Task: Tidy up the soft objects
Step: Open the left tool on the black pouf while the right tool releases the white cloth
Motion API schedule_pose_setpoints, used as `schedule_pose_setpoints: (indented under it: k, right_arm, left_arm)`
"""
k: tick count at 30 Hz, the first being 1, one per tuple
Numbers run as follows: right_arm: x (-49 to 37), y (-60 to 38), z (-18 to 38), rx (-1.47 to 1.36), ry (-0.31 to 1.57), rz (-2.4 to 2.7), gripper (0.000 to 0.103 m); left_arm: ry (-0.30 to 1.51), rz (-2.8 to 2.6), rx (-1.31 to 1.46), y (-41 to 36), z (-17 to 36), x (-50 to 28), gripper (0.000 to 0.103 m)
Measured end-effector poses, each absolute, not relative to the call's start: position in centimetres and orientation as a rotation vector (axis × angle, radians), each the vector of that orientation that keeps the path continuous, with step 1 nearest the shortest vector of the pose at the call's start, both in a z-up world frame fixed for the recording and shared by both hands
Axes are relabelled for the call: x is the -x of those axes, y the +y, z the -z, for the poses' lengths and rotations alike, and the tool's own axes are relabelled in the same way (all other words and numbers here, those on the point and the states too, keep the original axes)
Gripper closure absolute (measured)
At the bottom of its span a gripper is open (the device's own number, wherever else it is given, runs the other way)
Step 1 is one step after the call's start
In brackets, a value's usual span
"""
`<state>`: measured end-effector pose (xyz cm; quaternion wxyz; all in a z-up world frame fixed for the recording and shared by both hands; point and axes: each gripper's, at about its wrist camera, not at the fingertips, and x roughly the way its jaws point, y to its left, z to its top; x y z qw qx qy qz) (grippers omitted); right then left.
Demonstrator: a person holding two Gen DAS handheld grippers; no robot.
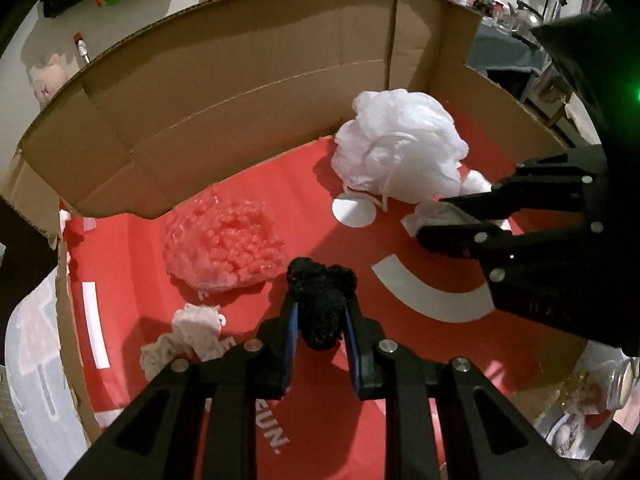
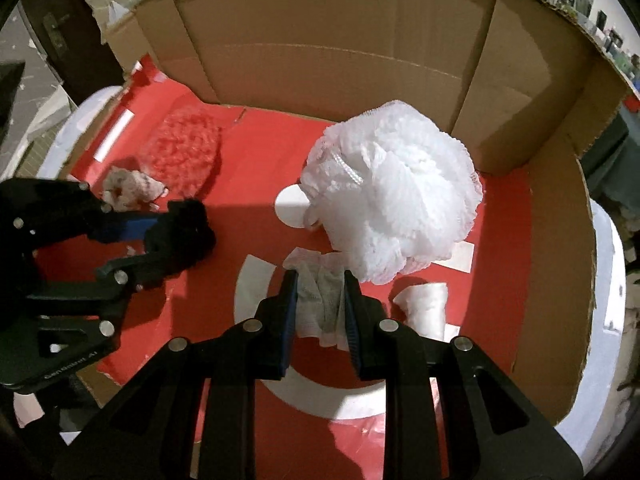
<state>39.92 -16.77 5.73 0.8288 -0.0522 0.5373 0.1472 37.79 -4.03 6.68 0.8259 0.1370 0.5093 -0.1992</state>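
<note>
Over the red floor of the cardboard box (image 1: 240, 92), your left gripper (image 1: 320, 316) is clamped on a black fuzzy toy (image 1: 320, 300), which runs lengthwise between the fingers and pokes out past the tips. From the white mesh bath pouf (image 1: 400, 148), the bubble-wrap wad (image 1: 224, 244) and a crumpled white cloth (image 1: 188, 336) lie to the left. The box floor lies straight ahead of that gripper, so judge the drop as short. In the right wrist view, your right gripper (image 2: 320, 304) is pinched shut on a pale gauzy cloth (image 2: 320, 300) just below the pouf (image 2: 392, 196), with a white roll (image 2: 424, 308) beside it; the left gripper (image 2: 160, 240) sits well left.
</note>
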Motion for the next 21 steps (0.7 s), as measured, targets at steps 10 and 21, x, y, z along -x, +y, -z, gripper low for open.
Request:
schedule_pose_setpoints:
  k: [10, 21]
  right_arm:
    - [-40.2, -16.7, -5.0, 0.112, 1.144, -0.311, 0.082]
    - [-40.5, -15.9, -4.6, 0.119, 1.144, -0.319, 0.081]
  left_arm:
    - [1.096, 0.413, -0.291, -4.5, -6.3, -38.1, 0.078]
    - [1.095, 0.413, -0.292, -4.6, -6.3, -38.1, 0.064]
